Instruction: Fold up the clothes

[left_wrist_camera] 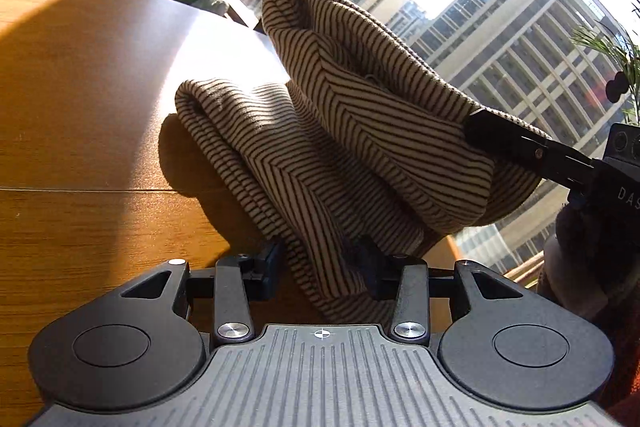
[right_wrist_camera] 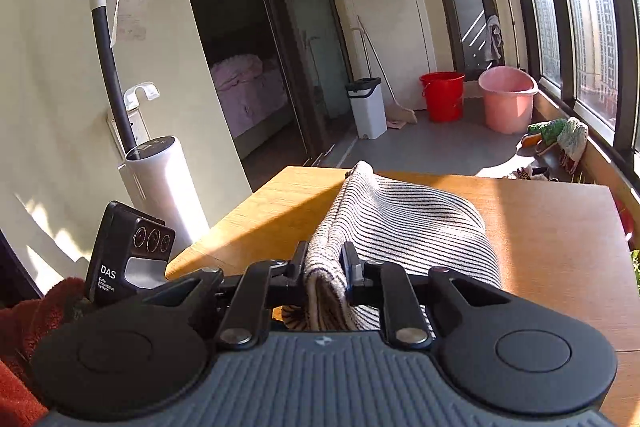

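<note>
– Sunlit table point(right_wrist_camera: 540, 227) held the striped garment point(left_wrist_camera: 320, 131), half lifted?
– Yes; left gripper point(left_wrist_camera: 320, 263) and right gripper point(right_wrist_camera: 324, 267) both pinched bunched edges. Layers could slip, skewing the fold.

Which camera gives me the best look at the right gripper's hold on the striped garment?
The left wrist view: it shows the right gripper from outside, clamped on a raised fold of the striped garment. The right wrist view shows only cloth bunched between its own fingers.
</note>
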